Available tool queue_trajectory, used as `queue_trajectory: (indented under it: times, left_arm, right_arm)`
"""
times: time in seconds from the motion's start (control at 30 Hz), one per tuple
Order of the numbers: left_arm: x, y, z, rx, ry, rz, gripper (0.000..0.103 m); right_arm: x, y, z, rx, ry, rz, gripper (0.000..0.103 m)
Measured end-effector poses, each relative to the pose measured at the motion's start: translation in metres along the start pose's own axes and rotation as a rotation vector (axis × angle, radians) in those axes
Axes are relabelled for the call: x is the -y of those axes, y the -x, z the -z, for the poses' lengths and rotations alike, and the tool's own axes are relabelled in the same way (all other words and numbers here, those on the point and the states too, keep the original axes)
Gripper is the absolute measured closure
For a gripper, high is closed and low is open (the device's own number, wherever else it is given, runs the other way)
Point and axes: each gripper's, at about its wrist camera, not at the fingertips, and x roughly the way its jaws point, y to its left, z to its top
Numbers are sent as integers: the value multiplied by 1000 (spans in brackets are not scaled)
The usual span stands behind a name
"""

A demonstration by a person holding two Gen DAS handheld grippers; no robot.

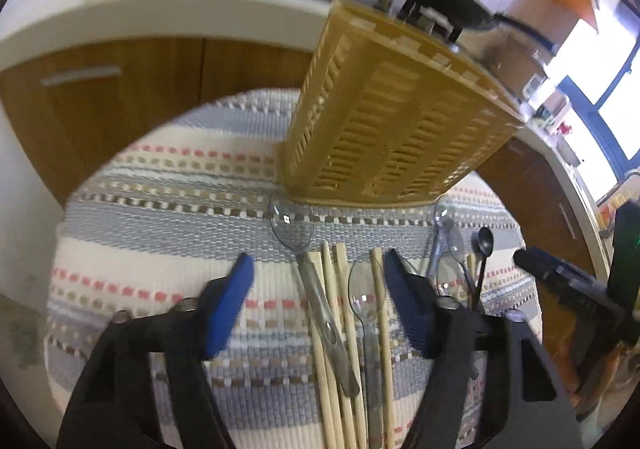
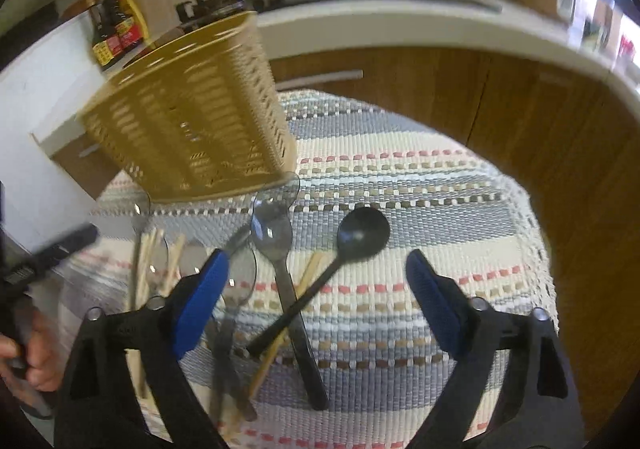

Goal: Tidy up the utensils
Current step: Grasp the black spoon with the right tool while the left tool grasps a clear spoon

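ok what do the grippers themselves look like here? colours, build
Both look alike: the left gripper and right gripper have black plastic arms, flat blue pads on the fingertips and silver round bolt heads at the joints. No cables or sleeves visible. The left view also shows the other gripper's black body.

Bare striped mat (image 2: 420, 185) lies free right of the black spoon (image 2: 362, 233); the basket (image 2: 192, 117) blocks behind.
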Motion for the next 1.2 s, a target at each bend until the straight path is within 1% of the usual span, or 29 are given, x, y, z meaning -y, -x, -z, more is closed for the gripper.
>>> queue_trajectory:
  times: [0.07, 0.1, 0.13, 0.2, 0.27, 0.3, 0.33, 0.37, 0.4, 0.43, 0.53, 0.67, 0.73, 0.77, 0.8, 0.87, 0.9, 1.0, 1.03, 1.07, 1.1, 1.13, 1.17, 1.2]
  left_arm:
    - [-6, -17, -5, -78, 30, 13, 49]
    - [-10, -27, -5, -109, 49, 27, 50]
    - [-10, -31, -6, -125, 58, 36, 53]
    - [-10, -40, -5, -155, 60, 27, 55]
    - [-7, -48, -1, -171, 48, 16, 56]
    - [-7, -54, -3, -182, 42, 9, 56]
    - [-8, -60, -5, -195, 38, 1, 57]
    - [-8, -66, -5, -206, 35, -3, 60]
    - [-7, -74, -9, -214, 26, -12, 61]
    - [-5, -78, -13, -221, 20, -16, 61]
    - [-8, -91, -18, -240, 18, -22, 63]
    - [-15, -92, -35, -266, 18, -28, 64]
    - [-13, -85, -45, -272, 18, -37, 64]
    - [-11, -88, -48, -270, 7, -54, 64]
    - [-9, -81, -45, -266, 0, -63, 65]
    - [-4, -84, -50, -260, -8, -87, 66]
    - [1, -82, -50, -258, -4, -89, 66]
    - [2, -84, -49, -243, 17, -97, 66]
    - [7, -82, -46, -236, 18, -107, 68]
    - [10, -83, -47, -228, 10, -135, 71]
    - [13, -80, -42, -220, 1, -157, 75]
    - [18, -77, -39, -211, -7, -179, 83]
    - [18, -79, -37, -205, -9, -188, 86]
    - [19, -78, -36, -198, 0, -185, 86]
  right_arm:
    - [2, -8, -14, -64, -17, -25, 30]
    - [2, -11, -18, -86, -16, -20, 33]
    - [0, -14, -21, -102, -12, -7, 35]
    - [2, -21, -22, -130, -22, 43, 44]
    - [12, -30, -22, -184, -61, 56, 48]
    - [19, -36, -20, -222, -98, 44, 53]
    - [26, -42, -18, -261, -141, 22, 55]
    - [34, -50, -16, -307, -191, -8, 59]
    - [38, -55, -14, -332, -218, -21, 64]
    - [40, -58, -14, -345, -233, -25, 66]
    - [39, -58, -18, -331, -237, -14, 70]
    - [26, -72, -22, -367, -210, 6, 81]
    - [19, -74, -23, -356, -177, 54, 86]
    - [17, -76, -23, -356, -169, 61, 89]
    - [18, -76, -23, -354, -170, 62, 89]
    - [22, -78, -24, -360, -177, 57, 92]
    - [24, -80, -25, -364, -180, 54, 95]
    - [27, -83, -27, -366, -153, 50, 98]
    - [28, -84, -27, -364, -141, 51, 98]
    - [28, -84, -27, -360, -125, 52, 98]
    - [30, -80, -23, -355, -112, 50, 98]
    - [27, -77, -19, -349, -99, 49, 98]
    - [25, -75, -16, -342, -88, 50, 98]
    - [24, -74, -14, -328, -70, 49, 98]
